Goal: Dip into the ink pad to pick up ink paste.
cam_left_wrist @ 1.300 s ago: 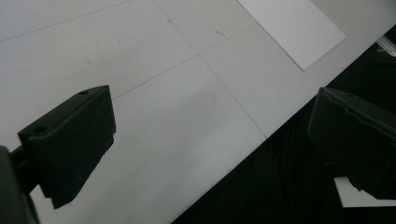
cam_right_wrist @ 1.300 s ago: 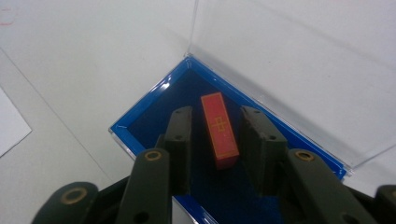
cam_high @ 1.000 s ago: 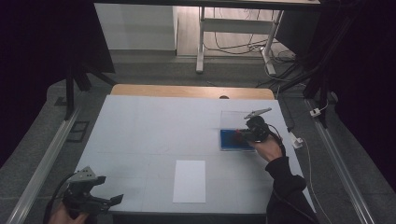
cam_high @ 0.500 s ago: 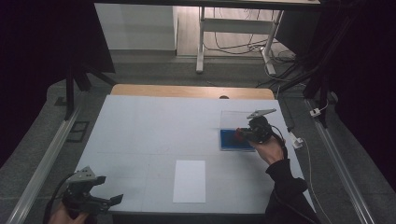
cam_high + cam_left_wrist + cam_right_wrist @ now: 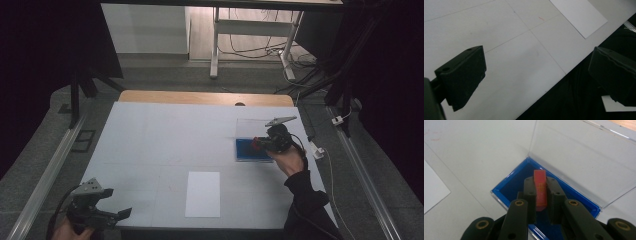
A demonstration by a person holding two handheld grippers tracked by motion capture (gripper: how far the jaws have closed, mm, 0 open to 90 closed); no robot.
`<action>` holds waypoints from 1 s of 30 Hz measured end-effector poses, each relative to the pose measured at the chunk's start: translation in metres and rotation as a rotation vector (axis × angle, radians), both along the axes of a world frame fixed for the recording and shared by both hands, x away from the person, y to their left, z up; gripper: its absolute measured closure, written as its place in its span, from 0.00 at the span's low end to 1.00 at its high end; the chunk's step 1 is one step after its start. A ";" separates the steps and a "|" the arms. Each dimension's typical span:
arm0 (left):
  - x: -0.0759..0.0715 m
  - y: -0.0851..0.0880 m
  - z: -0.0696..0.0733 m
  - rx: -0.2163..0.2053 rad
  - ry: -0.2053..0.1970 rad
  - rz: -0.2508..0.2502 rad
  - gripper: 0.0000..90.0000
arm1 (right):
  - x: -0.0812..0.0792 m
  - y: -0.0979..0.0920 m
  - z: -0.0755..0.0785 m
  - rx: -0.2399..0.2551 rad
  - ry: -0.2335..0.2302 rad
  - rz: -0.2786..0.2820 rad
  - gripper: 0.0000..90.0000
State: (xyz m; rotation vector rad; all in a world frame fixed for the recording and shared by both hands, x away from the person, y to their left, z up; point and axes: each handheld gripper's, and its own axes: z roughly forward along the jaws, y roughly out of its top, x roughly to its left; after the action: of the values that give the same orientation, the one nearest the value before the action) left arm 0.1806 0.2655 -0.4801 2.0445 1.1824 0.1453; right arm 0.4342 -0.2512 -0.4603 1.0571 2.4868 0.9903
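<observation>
Overhead, a white table [image 5: 165, 145] stands on grey floor [image 5: 150, 77], dark curtains [image 5: 50, 45] around.

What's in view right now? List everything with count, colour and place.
red block: one, red, clamped between the right tongs' jaws over the blue tray
blue tray: one, blue, right side of the table
clear lid: one, transparent, standing open at the tray's far edge
paper sheet: one, white, near edge, middle
table: one, white top, wooden strip at the far edge
left tongs: black, jaws open, nothing between them, over the near left corner
right tongs: black, shut on the red block
</observation>
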 end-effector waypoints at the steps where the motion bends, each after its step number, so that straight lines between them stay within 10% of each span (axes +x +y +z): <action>1: 0.000 0.000 0.000 0.000 -0.001 0.000 0.02 | 0.000 0.001 -0.001 -0.005 0.003 -0.003 0.89; 30: 0.001 -0.001 0.000 0.002 0.006 0.001 0.02 | 0.001 0.022 -0.019 -0.124 -0.003 -0.009 0.90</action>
State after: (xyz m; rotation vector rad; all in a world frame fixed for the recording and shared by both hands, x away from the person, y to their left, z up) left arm 0.1813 0.2649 -0.4804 2.0476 1.1874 0.1405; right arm 0.4357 -0.2297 -0.4795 1.0272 2.5026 0.8220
